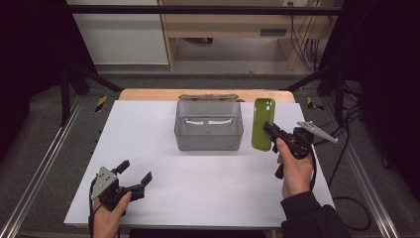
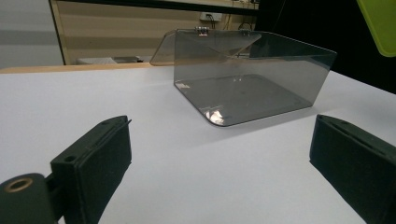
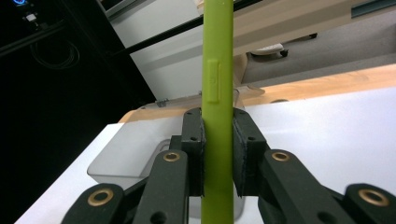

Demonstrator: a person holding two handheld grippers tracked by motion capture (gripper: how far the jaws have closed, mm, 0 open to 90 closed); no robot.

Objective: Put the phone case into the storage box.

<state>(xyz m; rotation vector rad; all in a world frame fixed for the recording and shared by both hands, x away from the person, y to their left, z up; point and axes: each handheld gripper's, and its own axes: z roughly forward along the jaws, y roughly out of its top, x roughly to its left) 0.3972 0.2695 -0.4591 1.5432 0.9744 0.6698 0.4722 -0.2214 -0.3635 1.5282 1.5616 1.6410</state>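
A lime-green phone case [image 1: 263, 123] hangs above the white table, just right of a smoky clear plastic box [image 1: 209, 125]. My right gripper [image 1: 270, 130] is shut on the case; in the right gripper view the case [image 3: 217, 112] stands edge-on between the two pads [image 3: 194, 154]. The box [image 2: 247, 77] has its hinged lid [image 1: 208, 97] folded open at the back and looks empty. My left gripper [image 1: 134, 174] rests near the table's front left, jaws open and empty. In the left gripper view its gripper [image 2: 224, 163] faces the box, and a corner of the case [image 2: 380, 25] shows at top right.
The white table top [image 1: 148, 134] sits on a wooden board [image 1: 148, 94] that shows along the far edge. Metal frame rails [image 1: 44, 163] run along both sides. Wooden furniture and cables [image 1: 302, 44] stand beyond the table.
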